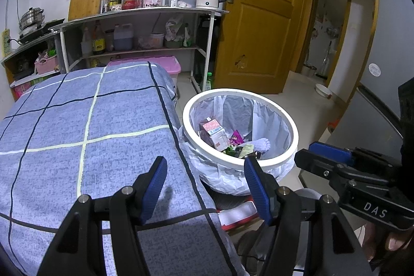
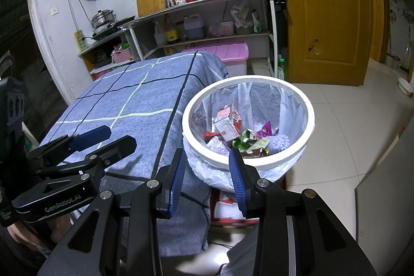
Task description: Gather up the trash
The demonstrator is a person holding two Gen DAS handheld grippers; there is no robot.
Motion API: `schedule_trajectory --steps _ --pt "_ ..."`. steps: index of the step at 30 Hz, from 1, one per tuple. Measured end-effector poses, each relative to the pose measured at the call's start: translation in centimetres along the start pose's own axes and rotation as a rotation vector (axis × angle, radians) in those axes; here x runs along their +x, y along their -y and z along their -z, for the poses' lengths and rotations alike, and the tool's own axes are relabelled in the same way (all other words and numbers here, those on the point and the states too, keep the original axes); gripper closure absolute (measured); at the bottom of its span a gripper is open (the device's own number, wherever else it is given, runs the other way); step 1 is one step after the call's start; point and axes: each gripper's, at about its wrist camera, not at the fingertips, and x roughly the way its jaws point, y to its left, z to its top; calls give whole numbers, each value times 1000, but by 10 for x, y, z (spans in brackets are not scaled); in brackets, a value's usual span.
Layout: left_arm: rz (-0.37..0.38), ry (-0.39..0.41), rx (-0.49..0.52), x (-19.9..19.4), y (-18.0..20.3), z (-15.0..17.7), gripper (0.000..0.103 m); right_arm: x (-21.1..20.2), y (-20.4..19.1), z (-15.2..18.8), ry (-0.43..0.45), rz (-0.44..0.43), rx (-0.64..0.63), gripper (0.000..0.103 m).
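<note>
All the trash [image 2: 233, 132] I can spot lies inside the white bin [image 2: 309, 118], just beside the blue checked table [image 2: 124, 105]: crumpled wrappers and small cartons, light and crushable, best pinched by a flap or edge. The left gripper [image 1: 204, 188] hangs wide over the table's corner near the bin, holding nothing; the right gripper [image 2: 208, 181] gapes narrower before the rim, equally bare. Deeper layers are hidden.
</note>
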Motion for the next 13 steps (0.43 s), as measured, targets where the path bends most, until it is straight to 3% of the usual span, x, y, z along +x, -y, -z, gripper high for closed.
schedule_trajectory --steps 13 --pt "1 0 -8 0 0 2 39 0 -1 0 0 0 0 67"
